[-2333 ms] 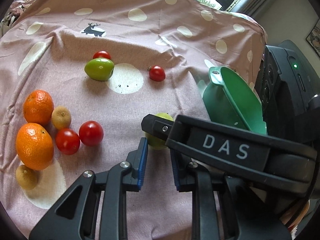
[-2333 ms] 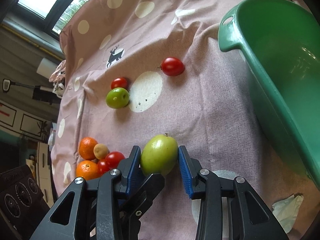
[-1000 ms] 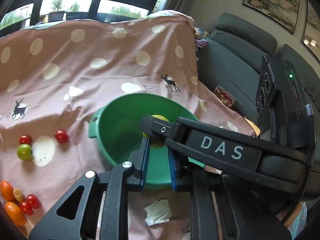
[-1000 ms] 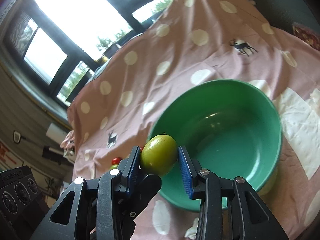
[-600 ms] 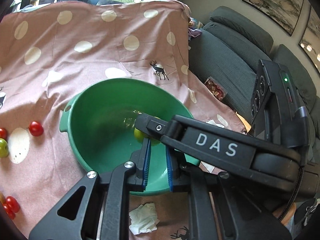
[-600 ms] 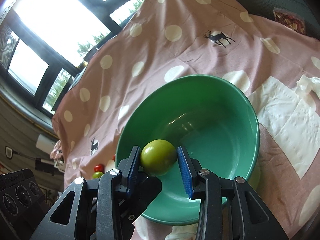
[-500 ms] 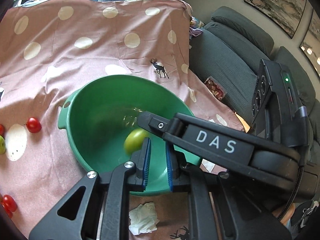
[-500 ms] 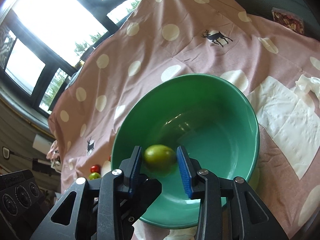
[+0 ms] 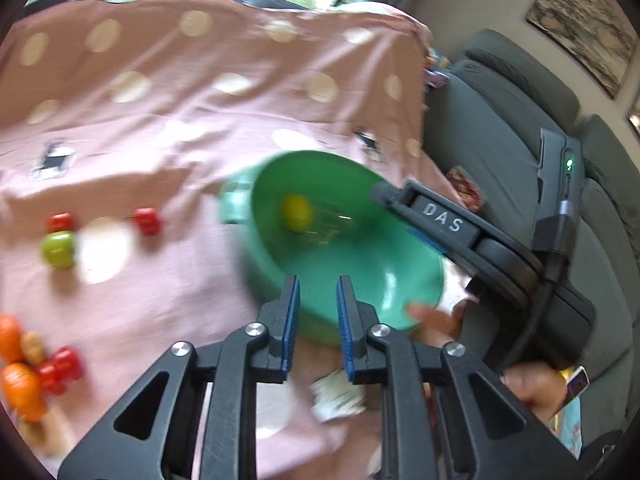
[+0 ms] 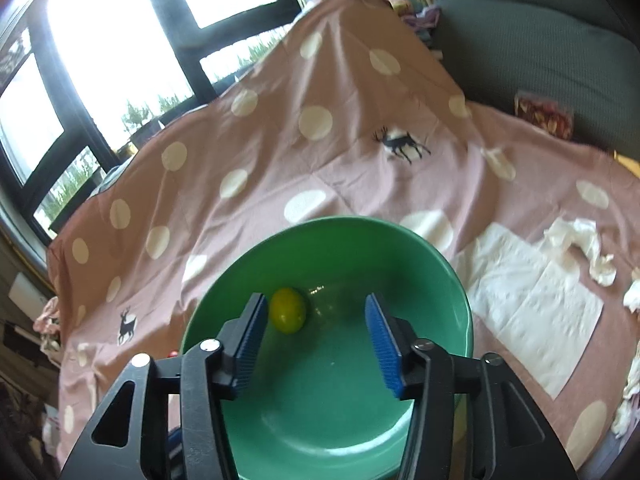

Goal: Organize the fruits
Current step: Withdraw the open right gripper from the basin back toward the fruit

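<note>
A green bowl (image 10: 440, 276) is seen resting on a pink cloth (image 10: 320, 168) with pale dots and small deer figures. Inside the bowl a yellow-green fruit (image 10: 288, 310) is lying free on the inner wall, on the side toward the window. The right tongs (image 10: 316, 330) are held above the bowl with their blue pads well apart; the jaws are opening, and nothing is pressed between them. In the right wrist view the fruit is seen past the tips, just beside the pad at picture left, without being touched by it.

In the left wrist view, which is blurred, the left tongs (image 9: 318, 320) are held over the near rim of the bowl (image 9: 276, 276). Their jaws are parted by a narrow gap and are opening, with nothing held between them. The same fruit (image 9: 296, 211) is seen deep in the bowl, well beyond these tips. The right tongs (image 9: 400, 204) reach in over the bowl's rim at picture right.

Left on the cloth (image 9: 200, 100), well apart from the bowl, are a green fruit (image 9: 59, 249) with two small red ones (image 9: 60, 222) (image 9: 147, 220) near it. At the picture's left edge a cluster of orange fruits (image 9: 20, 388), red ones (image 9: 66, 362) and a small brownish one (image 9: 33, 347) is seen. White paper sheets (image 10: 532, 304) are spread beside the bowl.
</note>
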Tool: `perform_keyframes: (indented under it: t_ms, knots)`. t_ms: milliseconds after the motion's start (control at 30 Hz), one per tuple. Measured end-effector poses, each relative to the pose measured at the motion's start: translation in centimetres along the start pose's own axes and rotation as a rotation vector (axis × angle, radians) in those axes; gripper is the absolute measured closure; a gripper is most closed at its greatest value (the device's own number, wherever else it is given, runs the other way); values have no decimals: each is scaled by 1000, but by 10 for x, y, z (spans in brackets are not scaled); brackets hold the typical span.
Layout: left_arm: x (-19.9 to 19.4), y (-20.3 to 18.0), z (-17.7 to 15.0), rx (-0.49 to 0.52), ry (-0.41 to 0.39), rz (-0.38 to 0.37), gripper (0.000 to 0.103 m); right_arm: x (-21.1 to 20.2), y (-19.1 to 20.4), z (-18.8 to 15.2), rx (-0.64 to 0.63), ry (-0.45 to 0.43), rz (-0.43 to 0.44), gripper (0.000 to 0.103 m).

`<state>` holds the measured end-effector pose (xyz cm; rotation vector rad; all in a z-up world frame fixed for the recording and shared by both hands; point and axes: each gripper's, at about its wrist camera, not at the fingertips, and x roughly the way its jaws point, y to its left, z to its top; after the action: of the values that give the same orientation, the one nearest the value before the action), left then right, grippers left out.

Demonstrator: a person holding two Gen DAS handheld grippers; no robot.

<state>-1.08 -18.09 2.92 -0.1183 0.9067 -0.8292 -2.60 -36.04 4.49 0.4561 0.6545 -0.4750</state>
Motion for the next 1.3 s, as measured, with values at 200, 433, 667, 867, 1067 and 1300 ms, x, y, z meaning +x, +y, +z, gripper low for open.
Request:
perform_keyframes:
  t_ms: [200, 433, 667, 867, 1067, 1300]
  knots:
    - [-51, 49, -15, -118, -98, 158, 52, 7, 20, -6, -87, -65, -101, 48]
    - [-76, 101, -30, -249, -121, 273, 50, 17, 34, -15, -197, -60, -203, 48]
    - [-84, 130, -39, -332, -123, 310, 50, 22, 27, -17, -151, -49, -233, 48]
    - [-92, 132, -40, -342, -144, 311, 50, 17, 25, -19, -145, -40, -289, 48]
    - [-100, 132, -42, -341, -154, 318, 50, 2, 23, -22, -130, 12, -233, 48]
    - [-118, 140, -44, -379, -190, 313, 49, -26, 44, -26, -155, 22, -30, 48]
